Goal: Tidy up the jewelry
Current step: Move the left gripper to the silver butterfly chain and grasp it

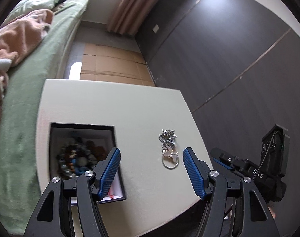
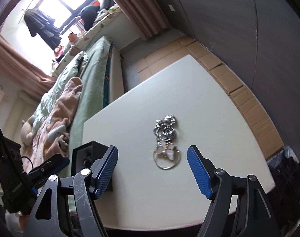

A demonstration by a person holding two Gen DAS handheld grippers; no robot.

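A silver jewelry piece [image 1: 169,148] with a sparkly cluster, a pale pink butterfly charm and a ring lies on the cream table [image 1: 130,106]. My left gripper [image 1: 151,154] is open just short of it, nothing between its blue pads. In the right wrist view the same piece [image 2: 166,144] lies ahead of my open right gripper [image 2: 152,154], whose blue pads hold nothing. A black box [image 1: 71,138] with a white lining holds several beaded bracelets; it stands at the table's left, its corner [image 2: 84,152] seen behind the right gripper's left finger.
A bed with a green cover [image 1: 41,63] and a peach blanket [image 1: 17,39] runs beside the table. Flattened cardboard [image 1: 110,65] covers the floor beyond. A dark grey wall [image 1: 229,49] stands to the right. The other gripper [image 1: 248,167] shows at the right edge.
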